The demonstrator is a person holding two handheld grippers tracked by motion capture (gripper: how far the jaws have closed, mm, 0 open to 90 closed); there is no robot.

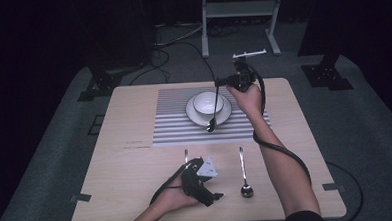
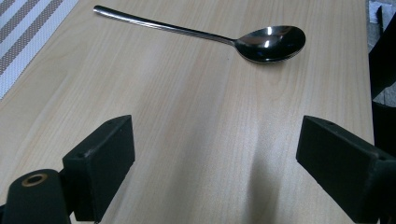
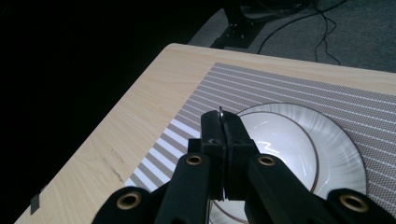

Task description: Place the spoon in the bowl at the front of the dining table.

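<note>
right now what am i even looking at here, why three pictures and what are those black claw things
A person sits at a wooden table and holds a hand-operated two-jaw gripper in each hand; there is no robot arm.

The high view looks down on the table from above the person. The other two pictures come from small cameras riding on the grippers, looking along their black jaws.

On the table lie a striped placemat with a white bowl standing on a white plate, plus a spoon nearer the person.

The right gripper, raised above the bowl, is shut on the handle of a second spoon, which hangs down with its bowl end near the plate's rim. In the right gripper view the handle's thin edge shows between the jaws.

The left gripper rests low on the table, jaws open, holding nothing; its view shows the lying spoon ahead.
</note>
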